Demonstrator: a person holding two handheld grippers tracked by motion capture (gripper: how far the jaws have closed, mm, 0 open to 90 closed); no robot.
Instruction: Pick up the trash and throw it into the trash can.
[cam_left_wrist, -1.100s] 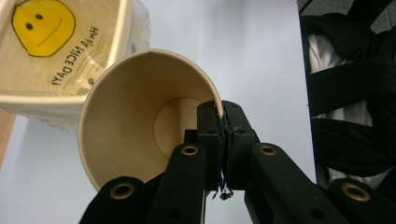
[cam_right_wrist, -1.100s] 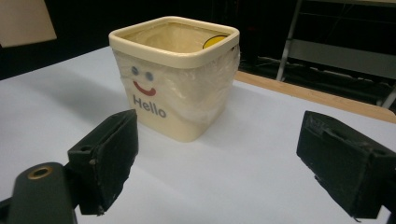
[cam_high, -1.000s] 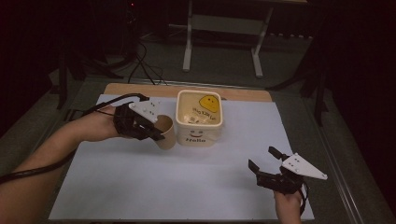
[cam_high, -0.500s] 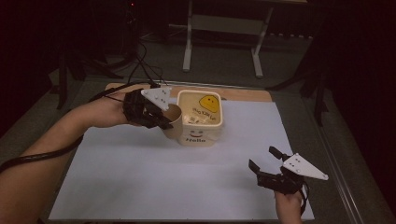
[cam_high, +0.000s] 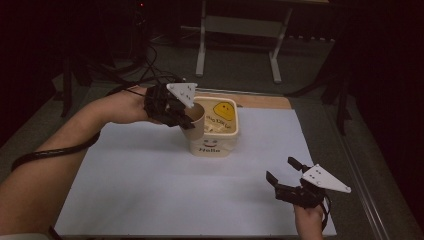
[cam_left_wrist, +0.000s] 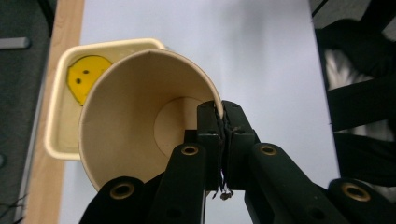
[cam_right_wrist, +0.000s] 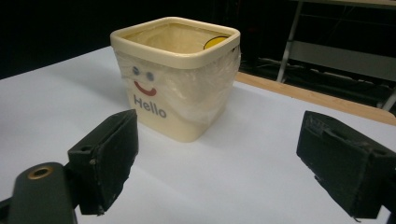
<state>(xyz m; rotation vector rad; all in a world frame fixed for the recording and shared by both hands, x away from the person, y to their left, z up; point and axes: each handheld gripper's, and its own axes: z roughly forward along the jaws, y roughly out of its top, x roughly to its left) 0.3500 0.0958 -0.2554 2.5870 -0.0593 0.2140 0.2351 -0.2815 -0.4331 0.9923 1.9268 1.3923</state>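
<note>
With the paper cup (cam_high: 194, 121) pinched by its rim and tilted at the near-left edge of the cream tub (cam_high: 216, 131), you are at the carry step; the likely next move is to bring the cup over the tub's lined opening before letting go. Your left gripper (cam_left_wrist: 223, 122) has its jaws pressed on the cup wall. Your right gripper (cam_high: 280, 172) rests near you, jaws spread, holding nothing. Beyond lie the white sheet (cam_high: 150, 195), wooden table edge (cam_high: 265, 100) and dark room.

A white-covered table (cam_high: 150, 200) with a wooden far edge carries one thing — a cream "Hello" bin (cam_high: 216, 142).
</note>
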